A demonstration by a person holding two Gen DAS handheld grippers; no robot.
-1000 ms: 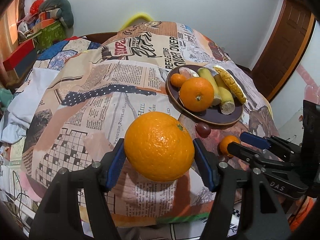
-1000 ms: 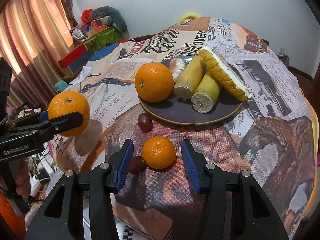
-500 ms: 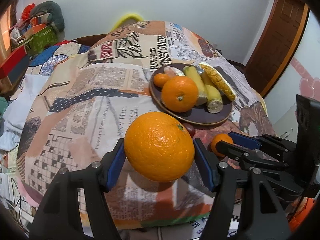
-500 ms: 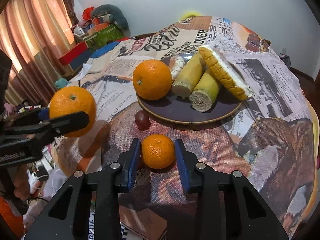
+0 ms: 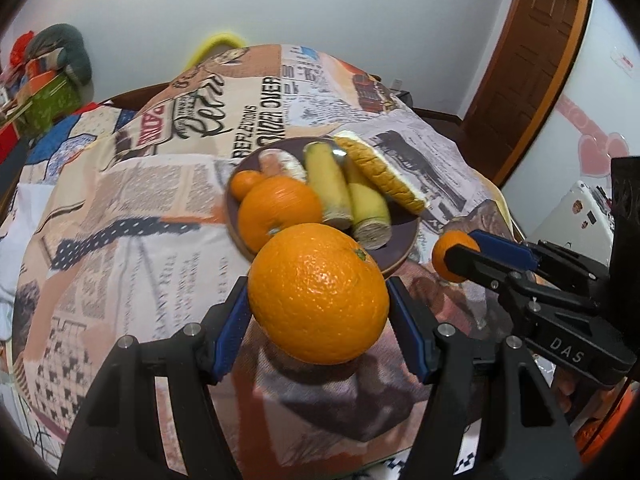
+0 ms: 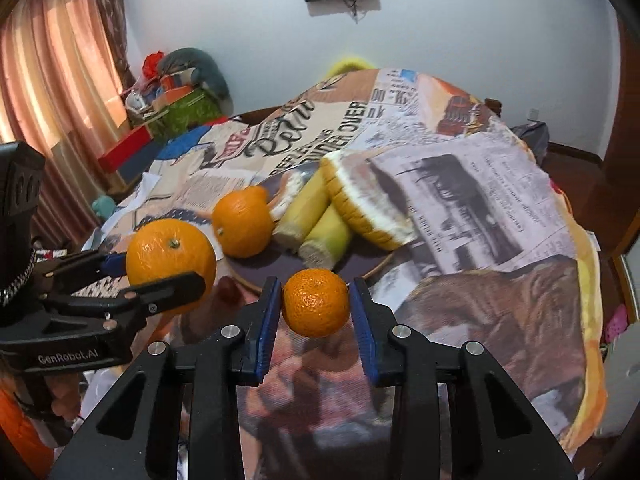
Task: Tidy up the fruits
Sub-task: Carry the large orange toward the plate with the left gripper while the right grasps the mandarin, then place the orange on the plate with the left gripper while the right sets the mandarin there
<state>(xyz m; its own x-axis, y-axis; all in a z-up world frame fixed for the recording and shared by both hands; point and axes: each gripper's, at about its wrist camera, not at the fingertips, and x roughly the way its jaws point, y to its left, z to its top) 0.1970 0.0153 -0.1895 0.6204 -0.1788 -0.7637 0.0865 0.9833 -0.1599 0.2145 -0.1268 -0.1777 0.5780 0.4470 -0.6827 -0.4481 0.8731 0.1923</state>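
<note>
Pinching tangerine [image 6: 315, 302] between fingers [image 6: 267, 316].

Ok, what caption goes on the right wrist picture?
Right gripper holds a small orange near the fruit plate.

1. right gripper [image 6: 316, 312]: fingers have just been closing, now pressed on both sides of small orange [image 6: 315, 302]; a second ago they stood apart around it.
2. small orange was resting on the table cloth [image 6: 500, 292]; now lifted clear of it, held in the air.
3. left gripper [image 5: 318, 312] with big orange [image 5: 318, 294] has moved toward the plate [image 5: 404, 240]; fruit on the plate now sits just behind the big orange, earlier well beyond it.
4. both grippers now nearer the plate; plate looms larger in both views.
</note>
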